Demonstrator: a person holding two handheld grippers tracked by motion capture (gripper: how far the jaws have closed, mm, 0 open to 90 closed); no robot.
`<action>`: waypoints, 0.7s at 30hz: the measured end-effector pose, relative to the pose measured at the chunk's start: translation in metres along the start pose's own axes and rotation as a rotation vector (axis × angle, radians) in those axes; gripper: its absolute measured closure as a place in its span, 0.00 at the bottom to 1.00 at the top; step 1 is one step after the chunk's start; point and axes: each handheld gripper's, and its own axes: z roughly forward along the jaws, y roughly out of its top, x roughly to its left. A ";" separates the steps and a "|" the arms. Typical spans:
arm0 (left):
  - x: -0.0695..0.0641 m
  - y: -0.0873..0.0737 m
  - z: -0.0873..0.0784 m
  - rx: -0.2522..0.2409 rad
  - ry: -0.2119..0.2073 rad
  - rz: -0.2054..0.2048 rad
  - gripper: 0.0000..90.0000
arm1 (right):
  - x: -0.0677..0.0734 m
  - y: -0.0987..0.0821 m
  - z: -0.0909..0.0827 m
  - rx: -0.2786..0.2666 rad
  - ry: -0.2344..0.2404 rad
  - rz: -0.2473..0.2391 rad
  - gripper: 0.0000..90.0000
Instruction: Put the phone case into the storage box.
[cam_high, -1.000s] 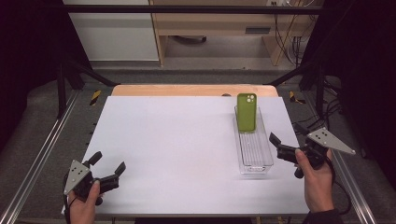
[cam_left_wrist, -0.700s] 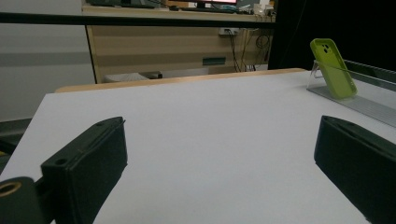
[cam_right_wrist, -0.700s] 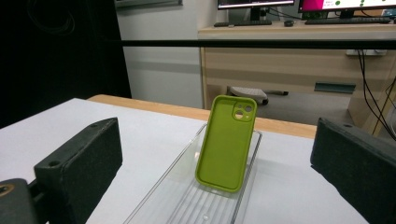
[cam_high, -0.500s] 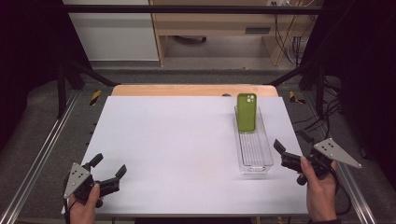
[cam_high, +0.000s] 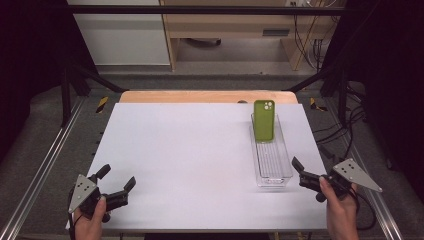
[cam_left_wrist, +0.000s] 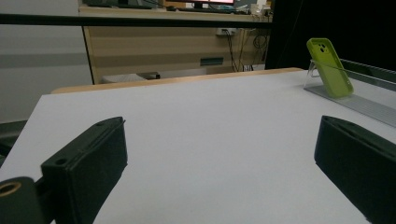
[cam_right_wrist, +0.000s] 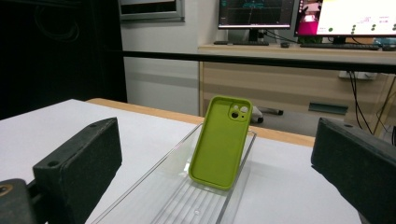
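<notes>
Well — phone case (cam_high: 263, 121) upright, camera-end up

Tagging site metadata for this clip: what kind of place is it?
Probably a lab or office data-collection station: a white table framed by black rails, and a wooden desk with lit monitors behind it. A green phone case leans in a clear tray; both hand-held grippers, left and right, are open.

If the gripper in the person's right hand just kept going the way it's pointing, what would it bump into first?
Probably the clear tray, whose near end lies between the right gripper and the leaning green phone case. Held high enough, it might reach the case first.
</notes>
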 end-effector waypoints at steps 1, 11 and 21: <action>0.000 0.000 0.000 -0.001 0.000 0.001 0.02 | 0.001 -0.002 0.000 -0.003 0.006 -0.004 0.02; 0.001 0.001 -0.003 -0.017 -0.006 0.000 0.02 | 0.005 -0.010 -0.002 -0.015 0.035 -0.026 0.03; 0.002 0.001 -0.007 -0.030 -0.012 -0.005 0.02 | 0.011 -0.020 0.001 -0.014 0.056 -0.017 0.03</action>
